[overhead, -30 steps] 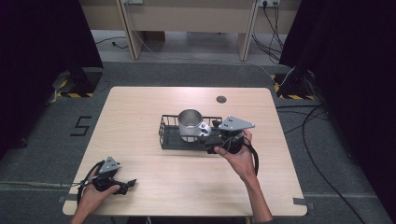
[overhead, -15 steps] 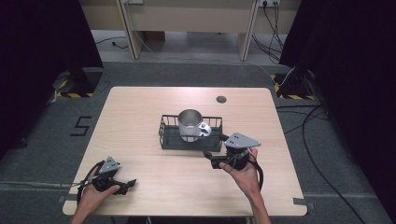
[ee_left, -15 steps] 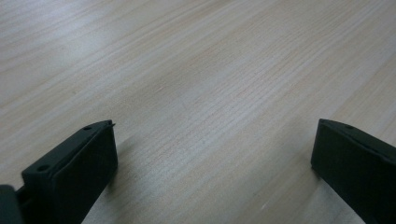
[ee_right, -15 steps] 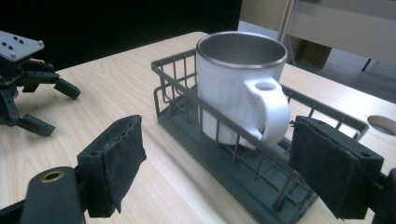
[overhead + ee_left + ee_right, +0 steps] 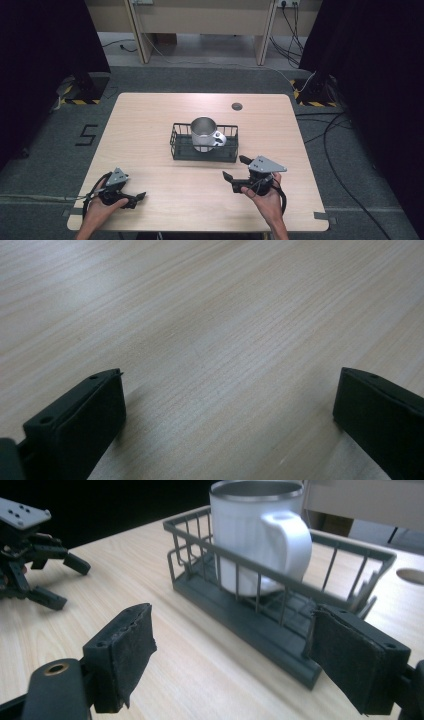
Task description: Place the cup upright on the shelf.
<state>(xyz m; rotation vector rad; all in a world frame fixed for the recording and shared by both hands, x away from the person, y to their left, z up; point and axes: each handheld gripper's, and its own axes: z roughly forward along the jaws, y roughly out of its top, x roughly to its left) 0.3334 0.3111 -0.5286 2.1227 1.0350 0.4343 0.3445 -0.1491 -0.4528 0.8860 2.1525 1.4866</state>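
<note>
A white metal mug (image 5: 204,134) stands upright in a dark wire basket (image 5: 176,148) at the middle of the table, its handle turned to the right. My right gripper (image 5: 235,168) hovers just in front of the basket's right end, open and empty. In the right gripper view the mug (image 5: 255,535) and basket (image 5: 190,530) lie a short way beyond its wide-spread jaws (image 5: 232,630). My left gripper (image 5: 137,199) rests near the table's front left edge, pointing right. It is open, with bare wood between its jaws (image 5: 230,385). The right gripper view also shows it as the left gripper (image 5: 65,582).
A round cable hole (image 5: 237,106) sits in the tabletop behind the basket. The light wooden table (image 5: 150,115) stands on grey floor, with cables (image 5: 340,150) trailing at the right and dark curtains on both sides.
My right gripper has drawn back from the mug's handle at the basket's right end toward the table's front edge. The mug stays in the basket. The left gripper has not moved.
</note>
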